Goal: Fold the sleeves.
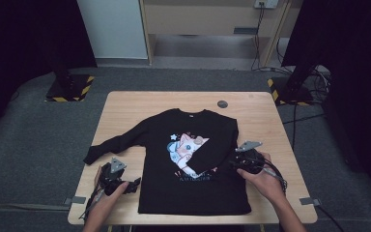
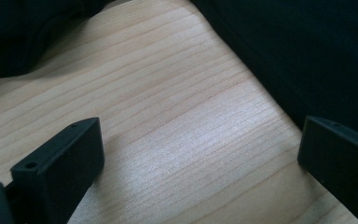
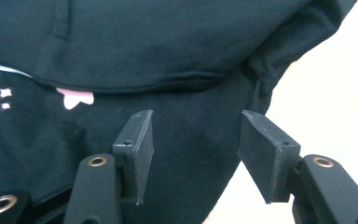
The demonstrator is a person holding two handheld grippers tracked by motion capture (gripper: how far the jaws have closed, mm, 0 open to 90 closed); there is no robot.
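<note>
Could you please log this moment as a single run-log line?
black sweatshirt: flat on table, right sleeve folded over print | left hand-held gripper: open above bare wood | right hand-held gripper: open over sleeve edge, gripping nothing

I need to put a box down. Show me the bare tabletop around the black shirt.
Bare wood lies behind the collar of the black shirt near the grey disc, and along the table right edge. The near-left corner is crowded by the left gripper.

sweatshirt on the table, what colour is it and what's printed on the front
Black sweatshirt with a pink-and-white cartoon cat print on the chest; clearest in the high view.
</note>
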